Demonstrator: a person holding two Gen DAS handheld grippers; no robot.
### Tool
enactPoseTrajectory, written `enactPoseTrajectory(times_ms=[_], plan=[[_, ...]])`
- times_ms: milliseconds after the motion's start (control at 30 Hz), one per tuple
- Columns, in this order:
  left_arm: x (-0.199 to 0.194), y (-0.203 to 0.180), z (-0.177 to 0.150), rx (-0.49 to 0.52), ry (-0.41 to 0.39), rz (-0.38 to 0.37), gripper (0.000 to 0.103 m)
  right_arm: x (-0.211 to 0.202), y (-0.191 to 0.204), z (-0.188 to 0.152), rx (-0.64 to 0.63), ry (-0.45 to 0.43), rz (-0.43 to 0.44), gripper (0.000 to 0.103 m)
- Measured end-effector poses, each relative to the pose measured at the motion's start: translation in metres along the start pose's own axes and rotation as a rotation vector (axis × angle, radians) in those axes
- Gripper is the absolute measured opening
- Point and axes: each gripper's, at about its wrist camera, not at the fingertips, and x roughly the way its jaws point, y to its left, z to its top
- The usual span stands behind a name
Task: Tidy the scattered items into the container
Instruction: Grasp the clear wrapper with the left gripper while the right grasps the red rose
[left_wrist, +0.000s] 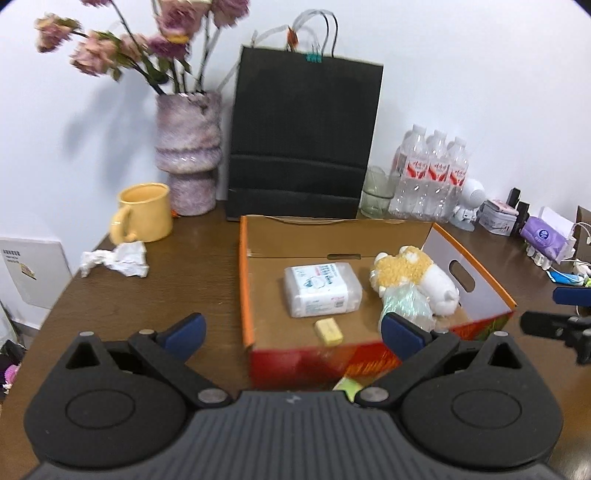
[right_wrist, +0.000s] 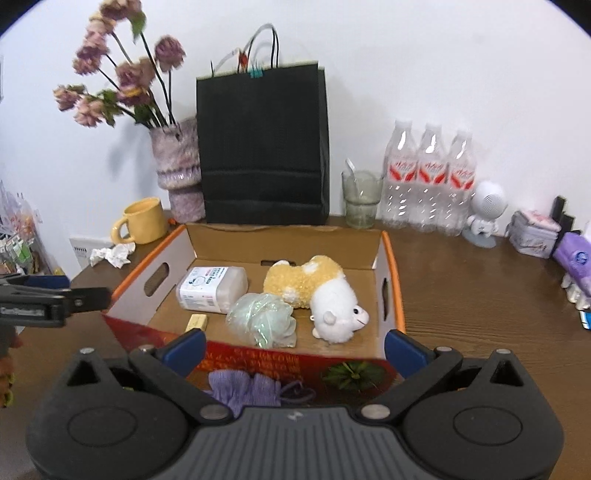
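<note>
An orange-rimmed cardboard box (left_wrist: 245, 280) (right_wrist: 391, 273) sits mid-table. Inside lie a white wipes pack (left_wrist: 321, 290) (right_wrist: 212, 288), a small yellow bar (left_wrist: 328, 331) (right_wrist: 197, 322), a pale green mesh puff (left_wrist: 406, 302) (right_wrist: 264, 319) and a yellow-and-white plush sheep (left_wrist: 413, 277) (right_wrist: 317, 291). My left gripper (left_wrist: 293, 336) is open and empty, near the box's front left. Open too, my right gripper (right_wrist: 295, 345) holds nothing in front of the box. A purple knitted item (right_wrist: 243, 387) and a dark green piece (right_wrist: 351, 374) lie on the table before the box. A crumpled white paper (left_wrist: 116, 258) (right_wrist: 112, 254) lies at left.
Along the wall stand a yellow mug (left_wrist: 144, 216), a purple vase with flowers (left_wrist: 188, 147), a black paper bag (left_wrist: 303, 140), a glass (right_wrist: 362, 199), several water bottles (right_wrist: 428, 177), a white figurine (right_wrist: 485, 210), a tin (right_wrist: 532, 232) and a purple tissue pack (right_wrist: 576, 258).
</note>
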Motion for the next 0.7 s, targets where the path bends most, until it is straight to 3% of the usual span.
enactPoseTrajectory(times_ms=[233,467,700], plan=[[-0.042,0.017,-0.053,0.045,-0.034,0.035,0.103,-0.032,0.004,-0.05,-0.002,-0.025,0.009,0.103],[-0.053,0.025,-0.096,0.069,0.016,0.056,0.103,-0.044,0.022,-0.097,-0.004,-0.043,0.036,0.103],[-0.052,0.024,-0.125,0.105,0.069,0.037,0.103,-0.044,0.063,-0.119,-0.058,-0.056,0.097,0.103]])
